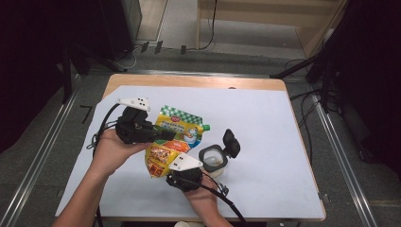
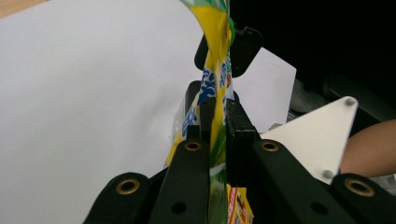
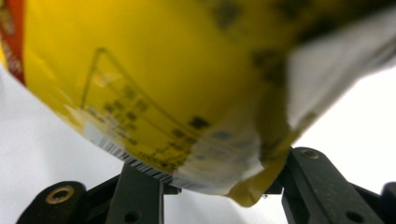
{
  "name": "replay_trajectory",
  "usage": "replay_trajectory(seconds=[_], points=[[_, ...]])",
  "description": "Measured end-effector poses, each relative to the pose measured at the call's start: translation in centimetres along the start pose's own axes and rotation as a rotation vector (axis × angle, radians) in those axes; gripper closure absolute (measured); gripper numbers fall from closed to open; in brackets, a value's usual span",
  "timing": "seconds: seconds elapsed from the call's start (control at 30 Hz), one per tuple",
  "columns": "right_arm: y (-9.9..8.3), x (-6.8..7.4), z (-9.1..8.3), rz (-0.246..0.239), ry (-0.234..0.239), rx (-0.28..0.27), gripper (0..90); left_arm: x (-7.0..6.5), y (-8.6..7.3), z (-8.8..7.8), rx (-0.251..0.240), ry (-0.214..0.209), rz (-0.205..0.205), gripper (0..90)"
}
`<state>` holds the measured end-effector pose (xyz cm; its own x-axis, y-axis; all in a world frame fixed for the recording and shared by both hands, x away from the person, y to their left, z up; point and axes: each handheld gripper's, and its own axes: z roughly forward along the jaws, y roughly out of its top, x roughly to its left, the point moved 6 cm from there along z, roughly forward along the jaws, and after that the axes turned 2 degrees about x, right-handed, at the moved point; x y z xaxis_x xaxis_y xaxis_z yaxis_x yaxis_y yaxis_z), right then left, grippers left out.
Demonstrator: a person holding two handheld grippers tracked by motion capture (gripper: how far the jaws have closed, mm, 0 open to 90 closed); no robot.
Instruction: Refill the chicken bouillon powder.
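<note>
Pinching its side edge, the left gripper (image 1: pixel 166 135) is closed on a yellow-green soft plastic spouted pouch (image 1: pixel 174 137), held above the white table cover (image 1: pixel 265 127). Right gripper (image 1: pixel 182 177) jaws are parted around the bottom corner, grip unclear. Judged floppy, slippery; flat seams suit best.

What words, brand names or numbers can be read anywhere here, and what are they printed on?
Yellow pouch: printing on its front, too small to read.
Blue characters along its edge: too blurred to read.
Fine print and barcode on its back: blurred, unreadable.
Nothing else carries legible text.
</note>
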<state>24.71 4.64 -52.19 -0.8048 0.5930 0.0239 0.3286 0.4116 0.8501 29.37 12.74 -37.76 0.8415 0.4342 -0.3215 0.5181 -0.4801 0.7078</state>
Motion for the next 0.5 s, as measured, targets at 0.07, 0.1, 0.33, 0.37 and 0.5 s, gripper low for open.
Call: replay_trajectory(seconds=[0.07,0.1,0.33,0.37,0.5], points=[[0.0,0.1,-0.2,-0.021,0.004,0.007,61.7,-0.1,0.0,0.4,0.011,0.003,0.004,88.6],[0.1,0.3,-0.3,-0.019,0.014,0.014,61.4,-0.1,0.1,0.5,0.012,0.006,0.006,88.4],[0.4,1.7,-1.4,-0.013,0.065,0.018,59.5,0.0,0.3,2.1,0.061,0.006,0.008,86.4],[0.4,1.7,-1.4,-0.013,0.065,0.018,59.5,-0.1,0.3,2.2,0.06,-0.003,0.007,86.4],[0.5,1.9,-1.9,0.005,0.073,0.023,58.9,-0.4,0.5,2.8,0.065,-0.017,0.02,86.4]])
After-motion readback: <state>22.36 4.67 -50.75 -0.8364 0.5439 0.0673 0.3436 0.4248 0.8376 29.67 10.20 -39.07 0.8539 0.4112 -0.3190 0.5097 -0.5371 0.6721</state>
